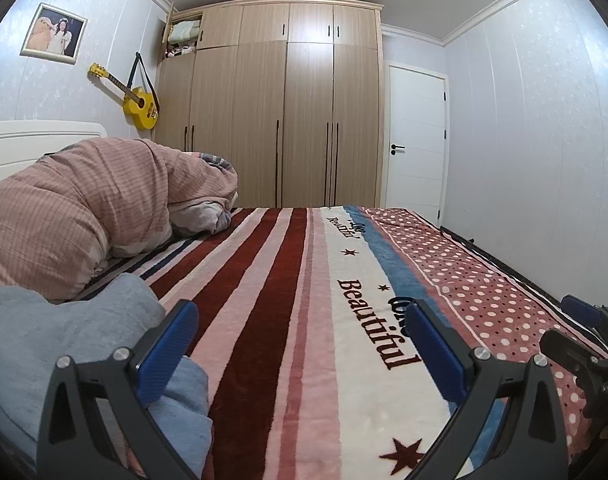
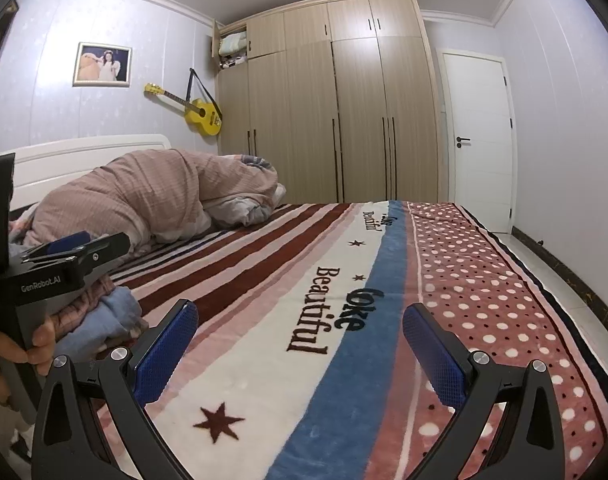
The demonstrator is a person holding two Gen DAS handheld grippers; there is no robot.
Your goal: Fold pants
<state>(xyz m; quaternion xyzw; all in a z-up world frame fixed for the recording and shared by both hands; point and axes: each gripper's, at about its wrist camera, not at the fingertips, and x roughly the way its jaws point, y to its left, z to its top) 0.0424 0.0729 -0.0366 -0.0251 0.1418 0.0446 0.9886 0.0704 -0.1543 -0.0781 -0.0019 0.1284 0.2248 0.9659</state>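
At the near left of the striped plush blanket (image 1: 288, 320) lies a crumpled grey-blue fabric heap (image 1: 44, 320) (presumably the pants). We hold the left gripper (image 1: 300, 344) and the right gripper (image 2: 300, 344) with jaws apart and empty, so we judge folding unstarted; next we must grasp and spread it.

Blanket (image 2: 264, 280) striped maroon-pink, polka-dotted; pants (image 1: 44, 328) grey-blue; guitar (image 2: 200, 114) yellow.

The left gripper (image 1: 302, 320) points forward, level and low, its two blue-padded jaws spread wide apart with nothing between them. The right gripper (image 2: 300, 322) is posed the same way, jaws equally wide and empty. In the right wrist view, the left gripper appears again at the left edge, seen from its side, with the person's left hand (image 2: 20, 350) wrapped around its black handle, fingers curled at the front.
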